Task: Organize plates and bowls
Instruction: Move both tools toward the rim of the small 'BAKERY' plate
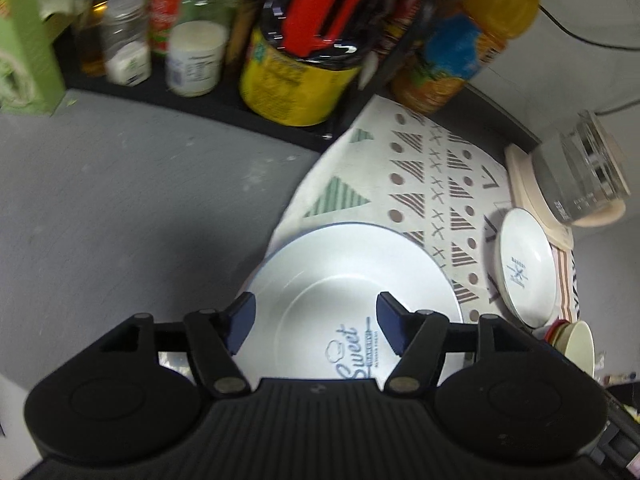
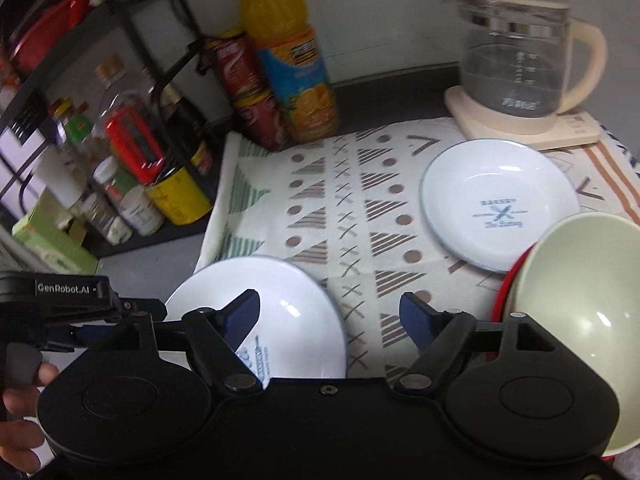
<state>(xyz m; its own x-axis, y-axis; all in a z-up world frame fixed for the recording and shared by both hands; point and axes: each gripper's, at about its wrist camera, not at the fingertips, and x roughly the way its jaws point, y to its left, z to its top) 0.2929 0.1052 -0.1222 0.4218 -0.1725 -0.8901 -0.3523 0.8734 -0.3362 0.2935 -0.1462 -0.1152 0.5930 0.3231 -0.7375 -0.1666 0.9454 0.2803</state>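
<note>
Below our left gripper [image 1: 316, 324] we see a large white plate [image 1: 340, 280] with blue "Sweet" lettering, lying flat and partly on the patterned cloth [image 1: 432, 184], its left edge reaching over the grey counter [image 1: 120, 208]. The jaws stand apart with nothing clamped; the plate lies under the gap between the two blue pads, which do not seem to press on it. To the right on the same cloth rests a smaller white plate [image 1: 524, 264], well apart from this gripper, and beyond it a cream bowl [image 1: 580, 344] nested in a red one.

From the right wrist view, our right gripper [image 2: 330, 320] also has its jaws spread wide and holds nothing. The large white plate [image 2: 264, 312] lies beneath its left pad, at the cloth's near-left corner, while the right pad hangs over bare cloth [image 2: 360, 208]. The smaller plate [image 2: 496, 200] sits further back to the right, just in front of the glass kettle [image 2: 516, 60], and its near edge is overlapped by the cream bowl [image 2: 580, 280]. A juice bottle [image 2: 292, 60] and a rack of jars [image 2: 120, 184] stand behind and to the left.
</note>
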